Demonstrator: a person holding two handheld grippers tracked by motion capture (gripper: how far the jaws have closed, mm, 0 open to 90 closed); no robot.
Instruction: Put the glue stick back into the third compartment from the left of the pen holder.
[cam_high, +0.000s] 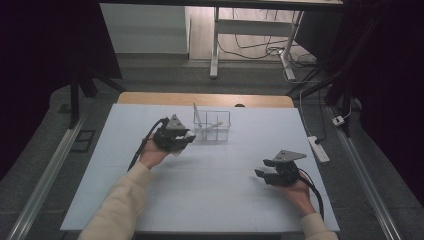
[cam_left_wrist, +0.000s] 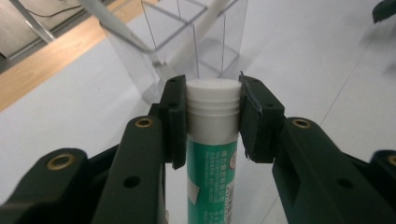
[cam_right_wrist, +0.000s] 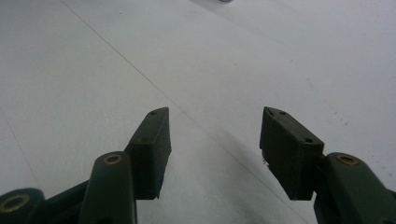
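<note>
Between my left jaws (cam_left_wrist: 212, 116) sits a glue stick (cam_left_wrist: 212, 154), clamped by its white cap, its green body running back toward me along the jaws. At one o'clock from it, just beyond the cap, stands the clear organizer (cam_left_wrist: 187, 42), its open compartments upright, a white pen (cam_left_wrist: 116, 23) leaning in one of them. My left hand is far nearer it; I judge the stick must tip upright over a free cell. My right jaws (cam_right_wrist: 215, 140) hang open and empty over bare table (cam_right_wrist: 93, 56), well apart at four o'clock. The stick's lower end is cut off, and the clear walls blur which cell is free.
</note>
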